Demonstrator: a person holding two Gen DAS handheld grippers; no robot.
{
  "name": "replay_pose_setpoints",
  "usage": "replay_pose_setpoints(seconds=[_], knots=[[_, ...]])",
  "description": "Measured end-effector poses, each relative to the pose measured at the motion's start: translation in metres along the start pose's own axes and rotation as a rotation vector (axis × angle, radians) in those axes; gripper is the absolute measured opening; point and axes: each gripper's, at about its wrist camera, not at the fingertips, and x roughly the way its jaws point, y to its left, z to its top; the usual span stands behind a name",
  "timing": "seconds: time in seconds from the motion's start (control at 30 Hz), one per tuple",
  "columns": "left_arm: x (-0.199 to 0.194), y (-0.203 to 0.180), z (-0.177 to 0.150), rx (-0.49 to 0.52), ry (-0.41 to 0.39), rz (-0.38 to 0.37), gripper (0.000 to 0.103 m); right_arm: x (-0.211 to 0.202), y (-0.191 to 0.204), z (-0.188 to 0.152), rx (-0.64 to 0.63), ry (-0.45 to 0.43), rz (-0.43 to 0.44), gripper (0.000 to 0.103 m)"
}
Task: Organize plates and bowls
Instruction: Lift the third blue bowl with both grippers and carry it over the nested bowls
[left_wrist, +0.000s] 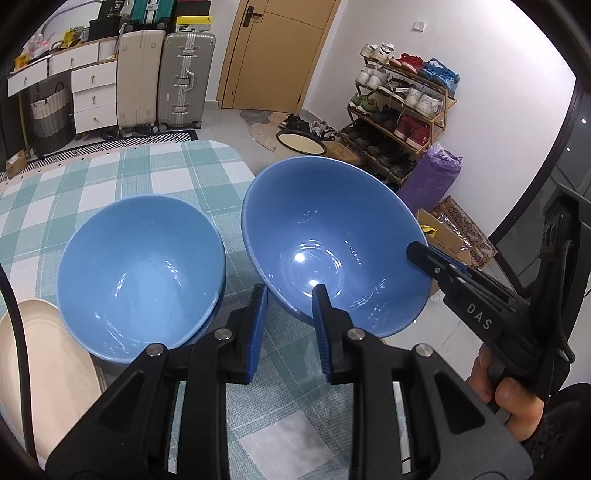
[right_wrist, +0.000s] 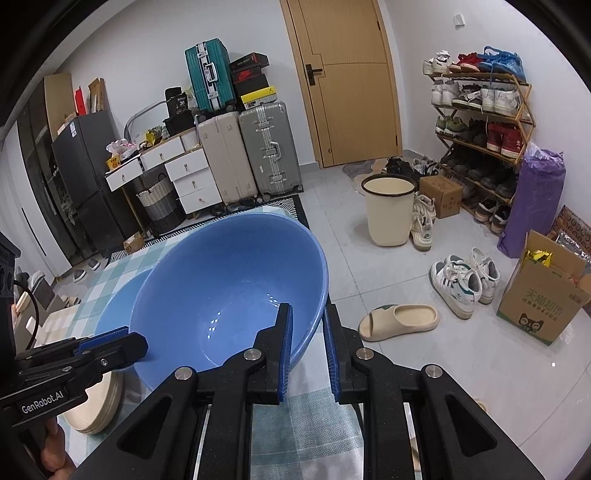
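Note:
A blue bowl (left_wrist: 325, 229) (right_wrist: 229, 280) is held tilted above the checked tablecloth (left_wrist: 110, 177), gripped by both grippers. My left gripper (left_wrist: 290, 302) (right_wrist: 122, 339) is shut on its near rim, one finger outside and one inside. My right gripper (right_wrist: 306, 317) (left_wrist: 421, 251) is shut on the rim at the bowl's other side. Another blue bowl (left_wrist: 140, 269) (right_wrist: 110, 306) rests on the table to the left, seemingly nested on one more. Cream plates (left_wrist: 48, 369) (right_wrist: 96, 410) lie stacked at the near left.
The table's right edge lies just under the held bowl, with tiled floor beyond. On the floor stand a cream bin (right_wrist: 388, 214), a shoe rack (right_wrist: 480, 122), loose shoes and a cardboard box (right_wrist: 539, 302). Suitcases (right_wrist: 251, 155) and drawers line the far wall.

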Motion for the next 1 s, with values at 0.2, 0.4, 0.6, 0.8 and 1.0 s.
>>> replay_pose_setpoints(seconds=[0.2, 0.4, 0.6, 0.8, 1.0], knots=[[-0.024, -0.004, 0.004, 0.001, -0.024, -0.001, 0.022, -0.018, 0.008, 0.009, -0.012, -0.030, 0.008, 0.017], [-0.050, -0.006, 0.011, 0.002, -0.051, 0.002, 0.022, -0.033, 0.020, 0.019, -0.023, -0.054, 0.015, 0.017], [-0.082, -0.010, 0.012, 0.006, -0.088, 0.011, 0.022, -0.045, 0.034, 0.028, -0.036, -0.079, 0.026, 0.017], [-0.110, -0.008, 0.015, -0.002, -0.114, 0.021, 0.022, -0.052, 0.048, 0.035, -0.048, -0.099, 0.036, 0.018], [-0.142, -0.008, 0.012, -0.018, -0.140, 0.027, 0.022, -0.055, 0.065, 0.040, -0.064, -0.110, 0.050, 0.018]])
